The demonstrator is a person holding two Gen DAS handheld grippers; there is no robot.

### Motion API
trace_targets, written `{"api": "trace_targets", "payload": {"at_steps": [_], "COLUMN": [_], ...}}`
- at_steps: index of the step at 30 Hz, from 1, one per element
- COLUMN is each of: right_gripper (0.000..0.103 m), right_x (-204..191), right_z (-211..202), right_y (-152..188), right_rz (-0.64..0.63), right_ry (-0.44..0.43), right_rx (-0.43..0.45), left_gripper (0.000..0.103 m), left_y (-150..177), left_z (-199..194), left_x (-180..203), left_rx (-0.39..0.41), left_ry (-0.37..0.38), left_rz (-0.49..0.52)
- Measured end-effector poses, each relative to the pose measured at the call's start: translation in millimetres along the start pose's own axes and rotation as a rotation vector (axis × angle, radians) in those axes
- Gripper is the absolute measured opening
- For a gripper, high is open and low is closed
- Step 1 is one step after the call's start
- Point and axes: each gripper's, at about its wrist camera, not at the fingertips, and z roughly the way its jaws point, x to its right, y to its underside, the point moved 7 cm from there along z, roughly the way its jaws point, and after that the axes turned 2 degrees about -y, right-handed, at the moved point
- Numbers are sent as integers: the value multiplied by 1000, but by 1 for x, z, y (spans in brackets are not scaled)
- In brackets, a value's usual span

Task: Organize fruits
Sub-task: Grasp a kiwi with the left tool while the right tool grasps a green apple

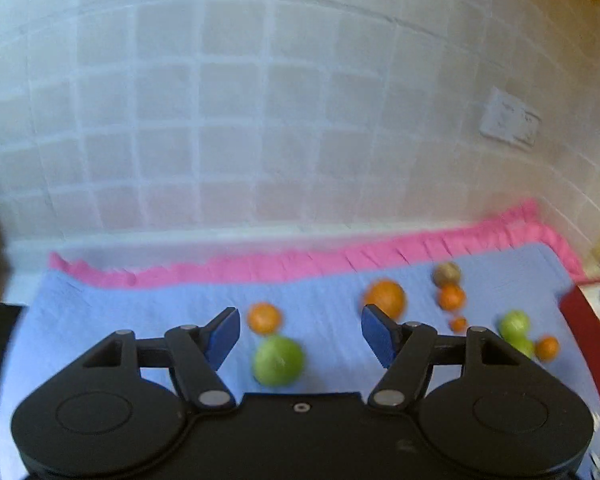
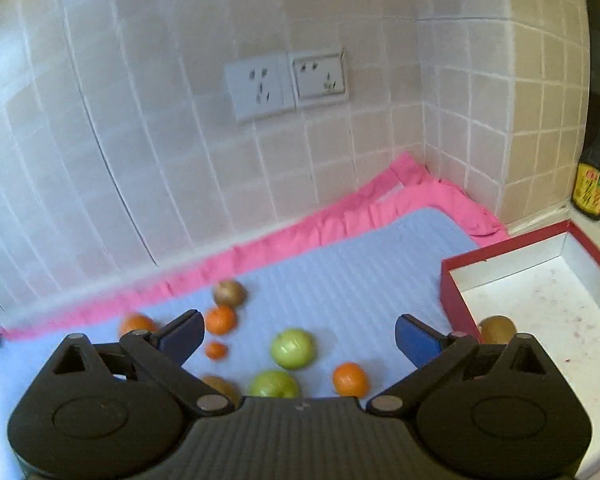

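Note:
Fruits lie scattered on a blue mat [image 1: 140,312]. In the left wrist view my left gripper [image 1: 300,336] is open and empty above a green apple [image 1: 278,360] and a small orange [image 1: 263,317]; a bigger orange [image 1: 385,298] lies past its right finger. In the right wrist view my right gripper [image 2: 299,340] is open and empty over two green apples [image 2: 293,347] [image 2: 275,384] and an orange [image 2: 350,378]. A kiwi [image 2: 497,328] lies in the red box [image 2: 452,280] at the right. Another kiwi [image 2: 229,292] and oranges [image 2: 220,319] lie further back.
A pink cloth [image 2: 300,236] edges the mat along the tiled wall [image 2: 140,140]. Wall sockets [image 2: 286,84] sit above it. Dark sauce bottles [image 2: 598,160] stand on the ledge at the far right. The red box also shows at the right edge of the left wrist view [image 1: 588,332].

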Motion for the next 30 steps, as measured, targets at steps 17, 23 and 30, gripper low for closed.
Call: {"api": "trace_targets", "payload": {"at_steps": [17,23,30], "right_gripper": [100,90,84], "right_x": [-22,-12,-6], "right_z": [30,41,57], "right_y": [96,105,108], "right_rz": [-237,-109,28], "right_ry": [116,53,-33], "right_rx": [-204,-247,-273], "left_gripper": [80,80,80], "left_y": [47,55,60], "left_z": [99,122,136], "left_x": [160,176,185], "left_rx": [-264,-331,-354], "left_ry": [423,414,402], "left_rz": [199,189,182]}}
